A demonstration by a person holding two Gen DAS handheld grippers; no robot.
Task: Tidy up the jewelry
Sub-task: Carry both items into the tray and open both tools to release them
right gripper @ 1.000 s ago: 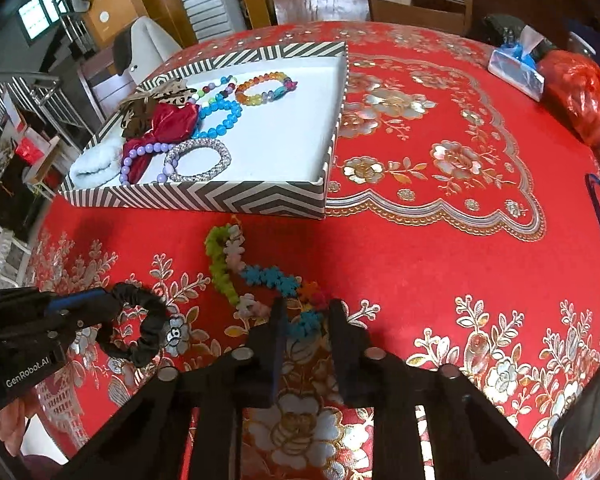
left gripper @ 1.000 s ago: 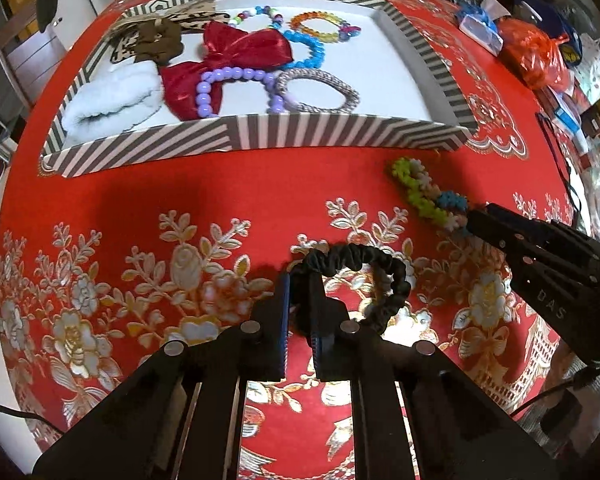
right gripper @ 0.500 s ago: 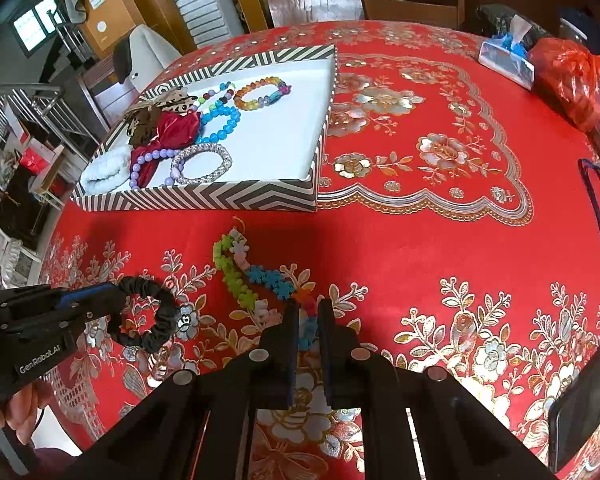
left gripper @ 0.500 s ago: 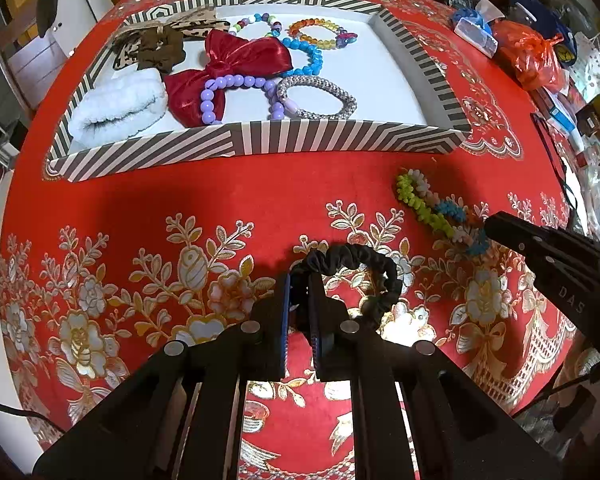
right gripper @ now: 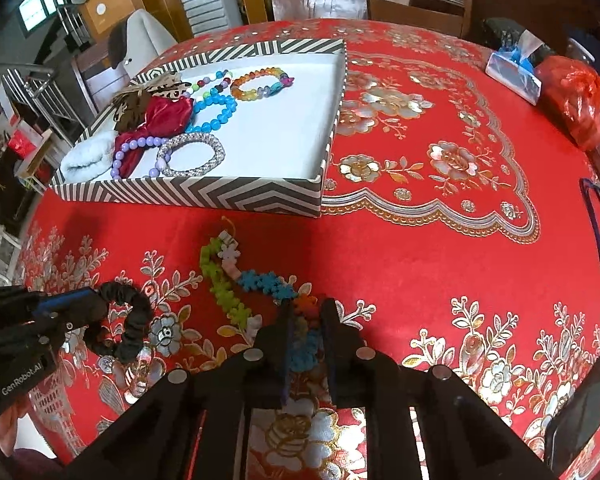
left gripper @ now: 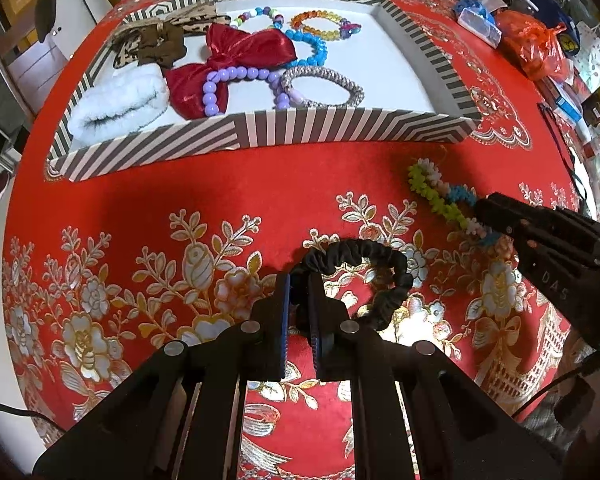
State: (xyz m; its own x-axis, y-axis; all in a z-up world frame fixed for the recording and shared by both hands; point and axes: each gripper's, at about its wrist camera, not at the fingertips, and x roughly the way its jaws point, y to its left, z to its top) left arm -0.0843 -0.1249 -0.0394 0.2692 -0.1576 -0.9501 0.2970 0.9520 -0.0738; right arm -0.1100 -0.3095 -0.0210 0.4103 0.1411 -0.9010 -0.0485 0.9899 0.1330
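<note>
Two grippers, each pinching something on the red tablecloth (left gripper: 228, 184)

The left gripper (left gripper: 299, 280) pinches a black hair tie (left gripper: 384, 264); the right gripper (right gripper: 305, 312) seems pressed onto a colorful bead chain (right gripper: 224, 280); both lie near the striped tray (right gripper: 204, 196).

Black scrunchie (left gripper: 380, 268), red gold-flowered tablecloth (left gripper: 180, 200), grey-and-white striped tray (left gripper: 300, 132)

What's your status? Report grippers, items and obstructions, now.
Left gripper shut on black scrunchie. Right gripper shut on multicolour flower bracelet, far end trailing on the tablecloth. Striped tray ahead, its near wall between both loads and the tray floor.
</note>
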